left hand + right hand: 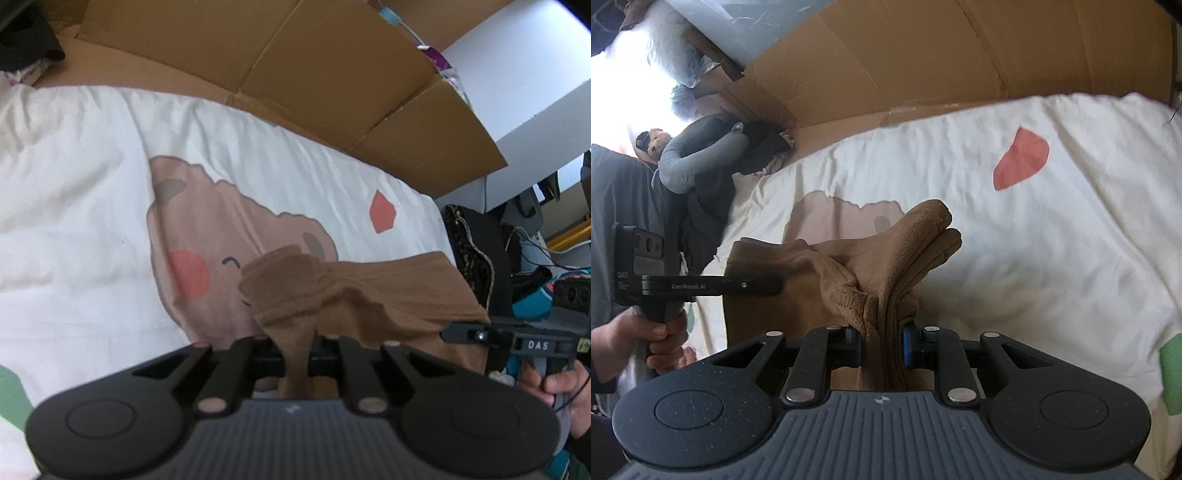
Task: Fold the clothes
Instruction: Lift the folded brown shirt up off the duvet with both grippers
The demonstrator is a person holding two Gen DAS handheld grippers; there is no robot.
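Observation:
A light brown garment hangs bunched over a white bed cover with a cartoon print. My left gripper is shut on a gathered strip of its fabric at the lower middle of the left wrist view. In the right wrist view my right gripper is shut on another thick fold of the brown garment, between its blue pads. Each gripper shows in the other's view: the right one at the garment's right edge, the left one at its left edge. Both are held in a person's hands.
A flattened cardboard sheet stands along the far side of the bed. Dark bags and cables sit beyond the bed's right end. A grey pillow and dark clothes lie at the left in the right wrist view. White cover spreads around the garment.

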